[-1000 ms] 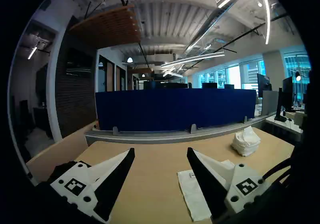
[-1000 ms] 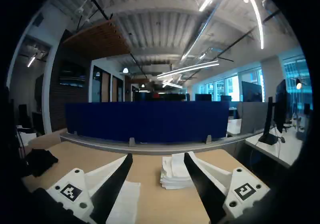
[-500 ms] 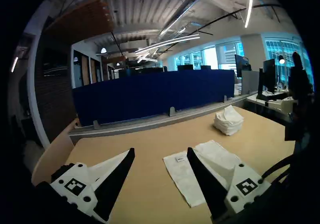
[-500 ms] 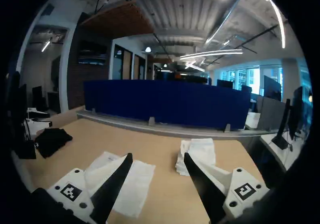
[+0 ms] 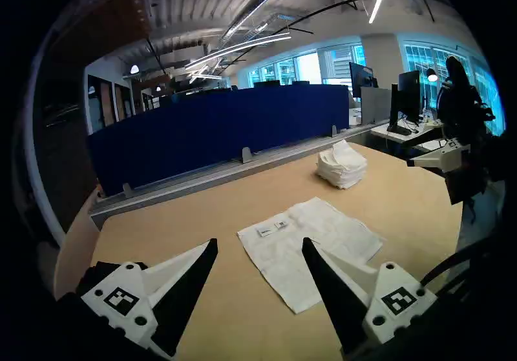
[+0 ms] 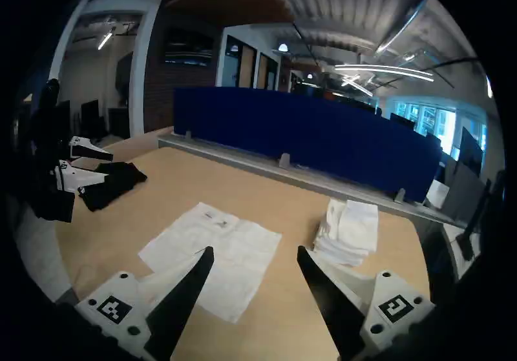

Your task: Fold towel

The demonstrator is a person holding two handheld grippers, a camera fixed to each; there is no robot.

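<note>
One flat towel [image 5: 309,248], one stack of folded towels [image 5: 340,164], one black cloth [image 6: 113,183], two grippers.

The flat towel is white and spread open in one layer about mid-counter [image 5: 194,225], slightly skewed to the counter edges. Two small tags [image 5: 271,228] sit near its far corner. In the right gripper view the same towel lies ahead and a bit left. The stack is on the far right part of the counter, near the grey rail [image 5: 213,174] and well apart from the flat towel, with bare wood between them. The number of towels in the stack cannot be told.

Left gripper [image 5: 258,241]: fingers apart, nothing between them, held above the counter on the near side of the towel. Its right finger overlaps the towel's near edge in the picture; contact cannot be told. Right gripper [image 6: 254,250]: fingers apart, holding nothing, above the near edge of the towel, with the stack just past its right finger.

The far edge of the counter runs along the grey rail, with a blue divider [image 5: 213,128] standing on it. The black cloth sits at the counter's left end in the right gripper view, well apart from the towel. There is open wood left of the towel and in front of it. In the left gripper view, monitors [image 5: 404,99] stand on another desk beyond the right edge.
</note>
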